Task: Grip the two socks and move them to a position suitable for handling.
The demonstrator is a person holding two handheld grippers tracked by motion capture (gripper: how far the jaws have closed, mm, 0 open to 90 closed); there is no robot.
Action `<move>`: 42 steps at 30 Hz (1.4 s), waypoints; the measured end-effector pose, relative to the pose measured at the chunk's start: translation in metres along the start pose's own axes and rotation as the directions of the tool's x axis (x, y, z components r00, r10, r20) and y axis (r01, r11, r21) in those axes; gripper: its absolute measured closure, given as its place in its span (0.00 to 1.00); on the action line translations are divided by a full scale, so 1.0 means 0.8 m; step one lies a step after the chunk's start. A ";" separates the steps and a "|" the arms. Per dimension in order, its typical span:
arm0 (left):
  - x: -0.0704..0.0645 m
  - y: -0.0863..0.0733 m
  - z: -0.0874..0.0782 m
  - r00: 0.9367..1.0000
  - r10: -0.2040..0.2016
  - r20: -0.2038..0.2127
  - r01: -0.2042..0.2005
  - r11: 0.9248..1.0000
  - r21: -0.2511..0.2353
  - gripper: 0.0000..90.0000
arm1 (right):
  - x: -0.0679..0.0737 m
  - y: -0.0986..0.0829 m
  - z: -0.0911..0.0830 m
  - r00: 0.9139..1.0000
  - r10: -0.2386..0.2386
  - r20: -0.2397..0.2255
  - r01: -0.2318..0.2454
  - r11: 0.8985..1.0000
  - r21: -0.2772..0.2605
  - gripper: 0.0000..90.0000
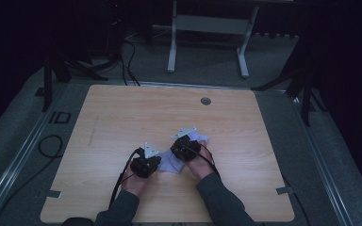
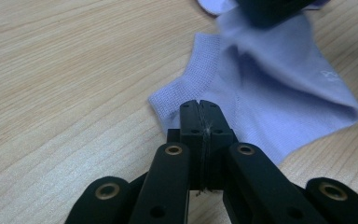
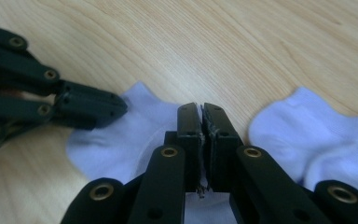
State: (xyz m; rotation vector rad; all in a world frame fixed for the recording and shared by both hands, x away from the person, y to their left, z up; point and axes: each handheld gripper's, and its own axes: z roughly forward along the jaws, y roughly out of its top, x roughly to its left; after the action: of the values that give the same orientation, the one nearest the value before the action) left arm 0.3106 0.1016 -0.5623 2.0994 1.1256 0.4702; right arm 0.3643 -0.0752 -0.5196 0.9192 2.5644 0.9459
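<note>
A pale lilac-white sock (image 2: 279,93) lies near the middle front of the wooden table (image 1: 122,122). My left gripper (image 2: 199,106) is shut at the corner of its ribbed cuff and appears to pinch the edge. My right gripper (image 3: 201,108) is shut on the same sock (image 3: 121,140) at its other side, where the cloth rises in a tented fold. A second pale sock (image 3: 317,126) lies just right of the right jaws, apart from the first. In the high view the left gripper (image 1: 159,160) and right gripper (image 1: 178,147) sit close together over the socks (image 1: 169,162).
A round grey grommet (image 1: 206,100) sits near the table's far edge. Bare wood stretches to the left, right and far side of the socks. Beyond the table stand a white frame (image 1: 207,28) and dark tripod legs (image 1: 306,89), with cables (image 1: 52,146) on the floor.
</note>
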 end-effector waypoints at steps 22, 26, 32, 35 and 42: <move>0.002 0.000 0.000 1.000 -0.017 0.012 0.017 1.000 0.002 0.99 | -0.024 -0.093 -0.061 0.998 0.062 -0.004 -0.062 0.998 -0.031 0.95; 0.002 0.000 0.000 1.000 -0.017 0.012 0.017 1.000 0.002 0.99 | -0.027 -0.105 -0.065 0.997 0.072 -0.003 -0.072 0.997 -0.028 0.95; 0.003 0.000 -0.001 1.000 -0.015 0.012 0.015 1.000 0.004 0.99 | -0.030 -0.126 -0.076 0.996 0.089 0.009 -0.089 0.996 -0.019 0.94; 0.003 0.000 -0.001 1.000 -0.018 0.011 0.018 1.000 0.004 0.99 | -0.031 -0.131 -0.080 0.996 0.093 0.012 -0.093 0.996 -0.016 0.93; 0.003 -0.001 -0.001 1.000 -0.023 0.013 0.023 1.000 0.003 0.99 | -0.036 -0.149 -0.103 0.991 0.125 0.044 -0.124 0.992 -0.033 0.91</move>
State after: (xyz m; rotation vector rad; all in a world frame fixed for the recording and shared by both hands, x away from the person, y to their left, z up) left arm 0.3115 0.1042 -0.5623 2.0867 1.1419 0.4434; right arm 0.2941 -0.2045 -0.5352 1.0906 2.4722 0.9822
